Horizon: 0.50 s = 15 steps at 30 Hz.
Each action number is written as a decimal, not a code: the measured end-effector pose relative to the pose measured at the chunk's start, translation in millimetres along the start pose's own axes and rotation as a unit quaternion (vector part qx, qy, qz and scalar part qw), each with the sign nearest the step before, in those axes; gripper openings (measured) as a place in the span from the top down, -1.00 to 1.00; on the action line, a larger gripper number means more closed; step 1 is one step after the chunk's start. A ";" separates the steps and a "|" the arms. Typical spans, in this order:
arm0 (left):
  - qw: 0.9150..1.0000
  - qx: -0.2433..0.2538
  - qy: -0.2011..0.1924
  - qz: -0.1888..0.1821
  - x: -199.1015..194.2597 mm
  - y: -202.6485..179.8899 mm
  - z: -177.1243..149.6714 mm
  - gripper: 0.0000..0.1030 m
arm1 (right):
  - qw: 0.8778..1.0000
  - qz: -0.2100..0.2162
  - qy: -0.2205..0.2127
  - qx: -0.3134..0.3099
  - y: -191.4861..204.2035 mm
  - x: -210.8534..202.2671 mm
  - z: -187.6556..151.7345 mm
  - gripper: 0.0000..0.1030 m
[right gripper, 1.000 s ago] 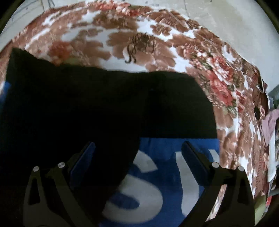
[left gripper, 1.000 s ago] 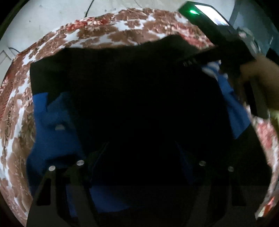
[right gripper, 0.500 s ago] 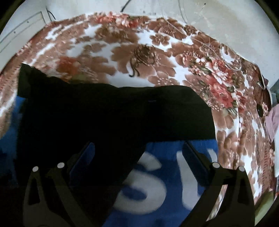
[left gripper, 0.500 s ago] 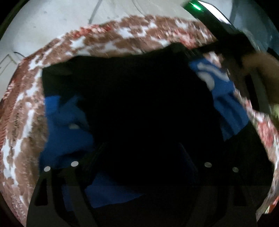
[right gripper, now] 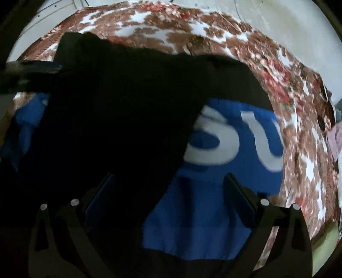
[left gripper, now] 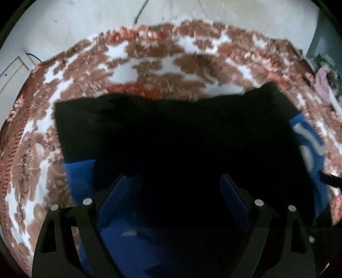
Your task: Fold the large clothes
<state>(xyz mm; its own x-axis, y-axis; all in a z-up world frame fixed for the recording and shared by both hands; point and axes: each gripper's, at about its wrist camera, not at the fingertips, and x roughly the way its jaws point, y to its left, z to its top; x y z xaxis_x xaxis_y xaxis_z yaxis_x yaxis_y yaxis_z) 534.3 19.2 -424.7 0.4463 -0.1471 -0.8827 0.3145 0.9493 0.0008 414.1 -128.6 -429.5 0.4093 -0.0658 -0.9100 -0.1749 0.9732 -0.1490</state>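
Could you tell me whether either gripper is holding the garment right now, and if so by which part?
Nothing is held: the left gripper and right gripper both hang open above the black-and-blue garment.

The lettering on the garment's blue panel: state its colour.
The lettering is white, on the garment's blue panel; it shows best in the right wrist view.

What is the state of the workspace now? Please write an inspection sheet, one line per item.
Surface: floral cloth in brown, red and white covers the table.
Job's things: black and blue garment with large white letters lies flat; a black flap covers part of the blue.
Clutter: pinkish item at the right edge, unclear.
Grippers: left tool open, jaws just opened wider, nothing clamped; right tool open, empty.
Cables: thin dark cable on the floor beyond the table.
Surroundings: pale floor.
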 end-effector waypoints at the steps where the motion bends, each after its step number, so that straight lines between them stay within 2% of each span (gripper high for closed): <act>1: 1.000 0.002 0.006 0.006 9.0 0.9 0.4 -0.69 | 1.000 0.001 0.006 0.007 -3.6 3.1 -4.9 -0.90; 4: 0.999 -0.005 0.029 0.018 32.8 6.9 -2.4 -0.77 | 1.000 0.003 0.009 0.015 -10.2 5.8 -13.6 -0.90; 9: 0.999 0.017 0.025 0.032 40.6 2.9 -6.4 -0.83 | 1.000 -0.002 0.009 0.014 -13.1 8.2 -22.3 -0.90; 12: 0.999 0.009 0.024 0.022 33.5 6.1 -4.6 -0.82 | 1.000 0.000 0.009 0.019 -15.5 6.0 -25.2 -0.90; 15: 1.000 -0.013 -0.002 0.008 4.9 13.1 -8.4 -0.80 | 1.000 0.009 0.005 0.023 -17.7 -4.9 -25.0 -0.90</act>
<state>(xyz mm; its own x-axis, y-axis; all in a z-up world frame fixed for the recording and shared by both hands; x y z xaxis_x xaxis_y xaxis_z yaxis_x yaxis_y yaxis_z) 533.6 33.3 -432.9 0.4545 -0.1335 -0.8807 0.2860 0.9582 0.0023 392.8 -151.0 -432.1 0.3974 -0.0497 -0.9163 -0.1405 0.9835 -0.1143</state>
